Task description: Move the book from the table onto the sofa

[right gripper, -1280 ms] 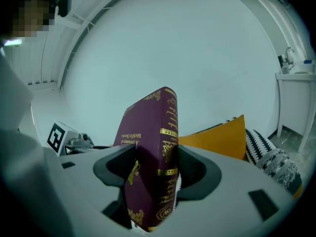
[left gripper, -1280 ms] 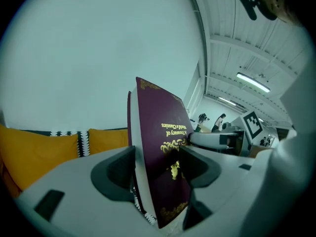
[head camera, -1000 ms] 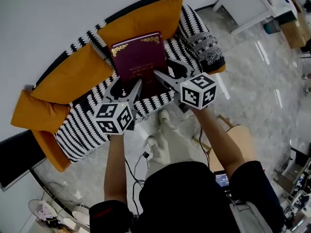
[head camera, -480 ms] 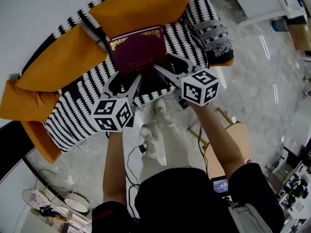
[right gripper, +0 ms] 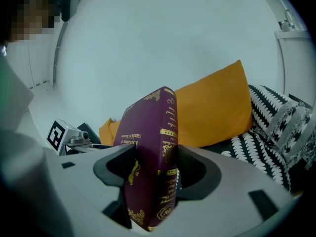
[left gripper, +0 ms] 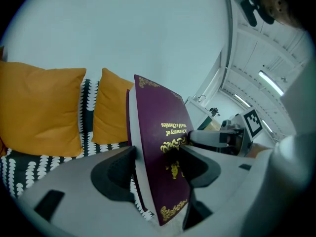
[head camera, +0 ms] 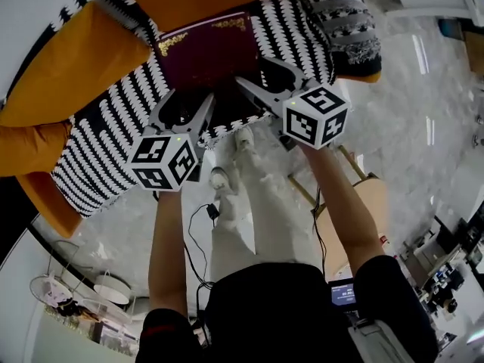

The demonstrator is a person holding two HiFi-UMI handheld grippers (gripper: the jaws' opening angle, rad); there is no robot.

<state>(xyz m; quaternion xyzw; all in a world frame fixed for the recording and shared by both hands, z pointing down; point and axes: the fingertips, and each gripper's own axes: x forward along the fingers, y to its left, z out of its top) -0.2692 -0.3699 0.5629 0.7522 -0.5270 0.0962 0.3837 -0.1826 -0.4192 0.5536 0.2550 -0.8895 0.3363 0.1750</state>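
Note:
A thick maroon book (head camera: 206, 53) with gold ornaments is held between both grippers over the black-and-white patterned sofa (head camera: 113, 138). My left gripper (head camera: 198, 103) is shut on the book's near left edge, its jaws on either side of the cover (left gripper: 165, 157). My right gripper (head camera: 253, 89) is shut on the near right corner, jaws clamping the gold-lettered spine (right gripper: 165, 167). In the head view the book lies roughly flat just above the seat, in front of the orange cushions (head camera: 72, 59). Whether it touches the seat I cannot tell.
Orange cushions (left gripper: 39, 110) line the sofa back, and another (right gripper: 212, 107) stands behind the book. A grey patterned throw (head camera: 344, 25) lies on the right armrest. Below are the person's legs, a cable (head camera: 198, 237) on the marble floor and a wooden stool (head camera: 355, 203).
Both grippers have come down with the book toward the sofa seat; the sofa now looks larger and closer in the head view. The grip on the book is unchanged.

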